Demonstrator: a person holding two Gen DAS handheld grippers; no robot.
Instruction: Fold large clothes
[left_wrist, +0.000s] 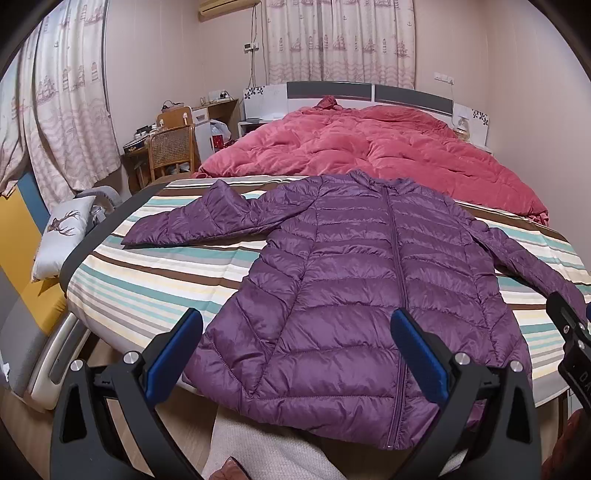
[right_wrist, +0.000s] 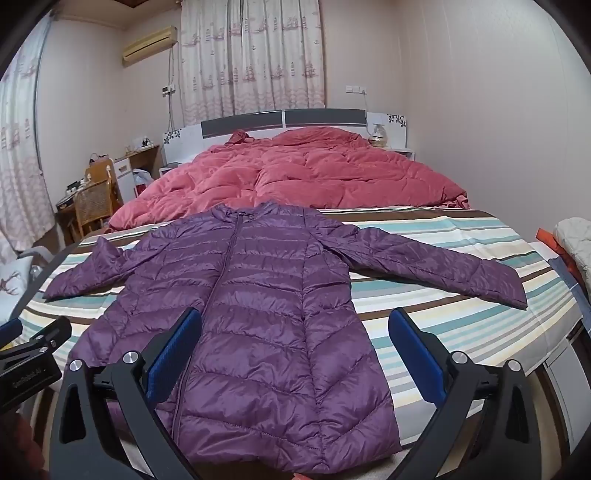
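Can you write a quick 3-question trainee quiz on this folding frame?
1. True or false: the purple puffer jacket is already folded in half.
2. What lies directly under the jacket? A) the red comforter B) the striped sheet C) bare floor
3. Fill in: the left gripper and the right gripper both have their jaws ____.

Key:
1. False. It lies flat, zipped, with both sleeves spread out.
2. B. The comforter is bunched further back, toward the headboard.
3. Open. Neither holds anything.
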